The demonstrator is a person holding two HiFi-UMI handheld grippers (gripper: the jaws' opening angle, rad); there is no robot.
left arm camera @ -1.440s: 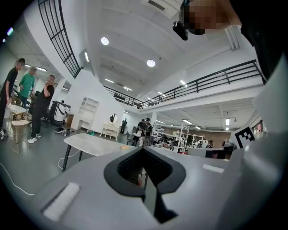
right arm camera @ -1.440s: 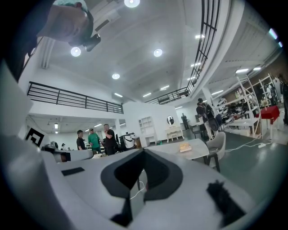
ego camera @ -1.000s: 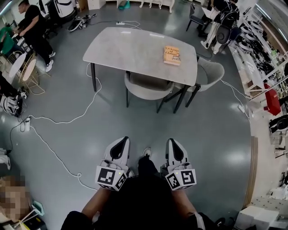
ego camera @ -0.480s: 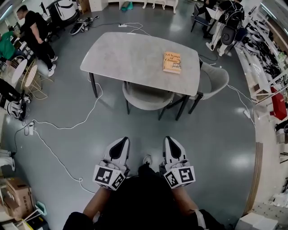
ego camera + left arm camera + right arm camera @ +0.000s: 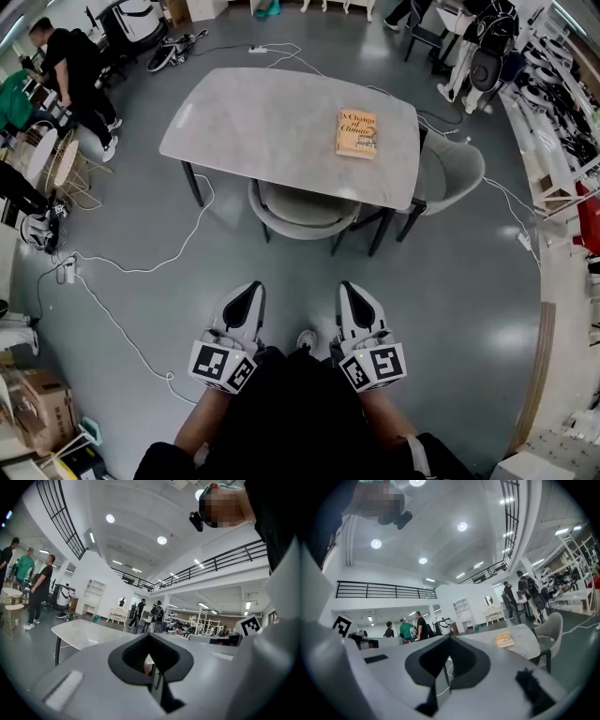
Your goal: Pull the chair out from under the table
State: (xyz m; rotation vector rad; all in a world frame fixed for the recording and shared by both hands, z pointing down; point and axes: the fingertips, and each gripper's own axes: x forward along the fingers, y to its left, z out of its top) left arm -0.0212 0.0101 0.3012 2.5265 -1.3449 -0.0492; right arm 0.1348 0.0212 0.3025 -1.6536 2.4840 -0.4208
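Note:
A grey upholstered chair (image 5: 302,211) is tucked under the near side of a grey stone-topped table (image 5: 262,122), only its curved back and legs showing. My left gripper (image 5: 250,292) and right gripper (image 5: 347,291) are both shut and empty, held side by side low in the head view, well short of the chair, with open floor between. In the left gripper view the jaws (image 5: 151,637) meet in front of the table (image 5: 79,632). In the right gripper view the shut jaws (image 5: 450,639) point toward the table (image 5: 513,641).
An orange book (image 5: 356,132) lies on the table's right part. A second grey chair (image 5: 450,173) stands at the table's right end. White cables (image 5: 141,267) trail over the floor on the left. People (image 5: 70,70) stand at the far left; shelves and gear line the right.
The table and chair have come nearer in the head view as I walk toward them. Both grippers stay shut and keep their side-by-side pose.

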